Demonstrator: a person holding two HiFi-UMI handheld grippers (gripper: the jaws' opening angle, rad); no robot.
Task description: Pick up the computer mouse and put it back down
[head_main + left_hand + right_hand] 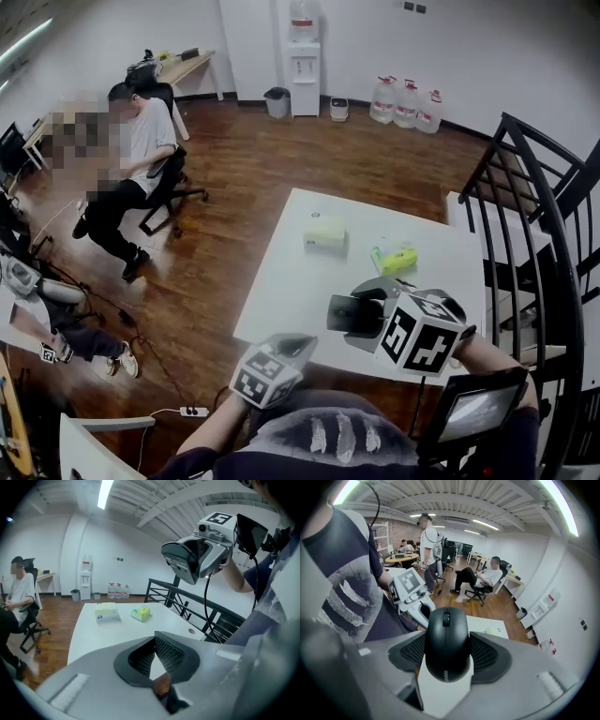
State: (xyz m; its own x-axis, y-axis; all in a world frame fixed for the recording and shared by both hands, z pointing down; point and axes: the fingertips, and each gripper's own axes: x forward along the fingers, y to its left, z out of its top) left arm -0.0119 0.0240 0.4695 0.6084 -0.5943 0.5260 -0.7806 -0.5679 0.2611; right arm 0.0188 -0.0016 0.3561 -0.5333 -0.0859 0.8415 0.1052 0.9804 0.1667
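Right gripper view showed the matte black, smoothly domed plastic computer mouse (446, 641) clamped at its flanks by the right gripper (447, 654), whose dark, cross-hatched rubber pads (488, 652) stood fairly wide and pressed on either side of it. The mouse's long axis ran along the line the jaws pointed, scroll-wheel end farthest from the camera, and it hung clear above the near right part of the flat white rectangular table (291, 291). The set-down therefore looked to turn on one relation: the table top lay below and ahead of the fingers, so a lowering along that line would likely land the mouse flat. Just short of the table's near edge, the left gripper (153, 645) had its pad tips drawn together with nothing between them, and it sat farther from the mouse than the right. Toward the table's far side lay a pale green cardboard tissue box (325, 232) and, to its right, a glossy yellow-green soft packet (399, 260). Beside the table's right edge ran a black metal railing (534, 216); well beyond its far left corner, a seated person (141, 159) occupied a swivel chair on the brown wooden floor (244, 159).
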